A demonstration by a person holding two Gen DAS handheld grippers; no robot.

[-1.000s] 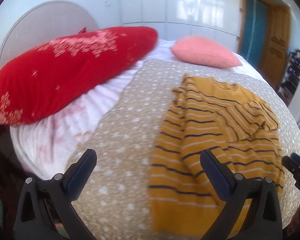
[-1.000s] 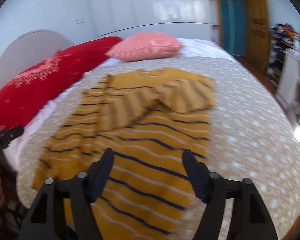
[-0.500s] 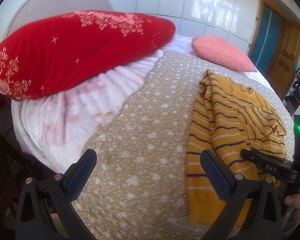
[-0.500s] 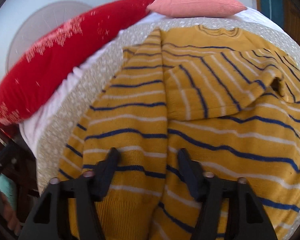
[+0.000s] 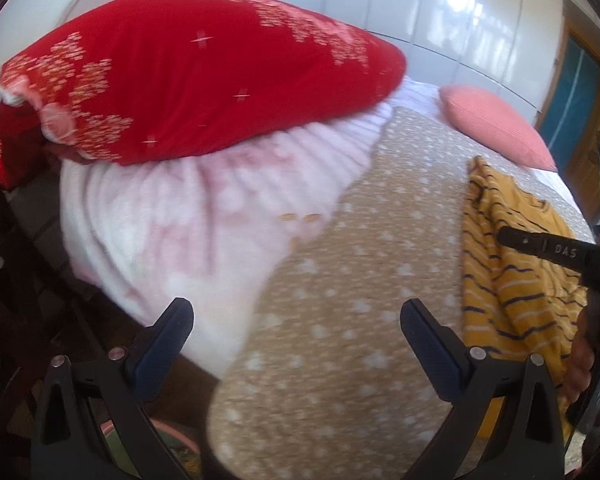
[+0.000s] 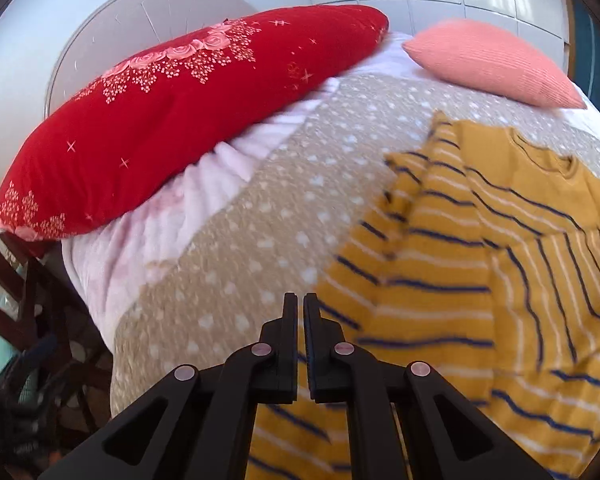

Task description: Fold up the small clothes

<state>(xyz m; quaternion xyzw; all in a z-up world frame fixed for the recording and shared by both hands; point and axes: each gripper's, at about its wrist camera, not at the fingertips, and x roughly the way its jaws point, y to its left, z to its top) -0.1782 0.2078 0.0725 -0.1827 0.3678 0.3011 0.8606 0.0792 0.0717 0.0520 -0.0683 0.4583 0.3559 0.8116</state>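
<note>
Right tongs [image 6: 300, 300] pinched together at the sweater [image 6: 480, 280] hem; can't tell if cloth's actually caught. Left tongs [image 5: 296, 320] wide apart over bedspread [image 5: 340, 280], sweater off to their right. Risk: hem slips out w/ thin bite, fold goes crooked.

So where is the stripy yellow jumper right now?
The stripy yellow jumper lies on the dotted beige bedspread, on the right of both views, below the pink pillow.

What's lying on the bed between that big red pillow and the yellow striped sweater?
Between the red pillow and the sweater, both views show only bedding: a pale pink blanket, then the tan dotted bedspread.
</note>
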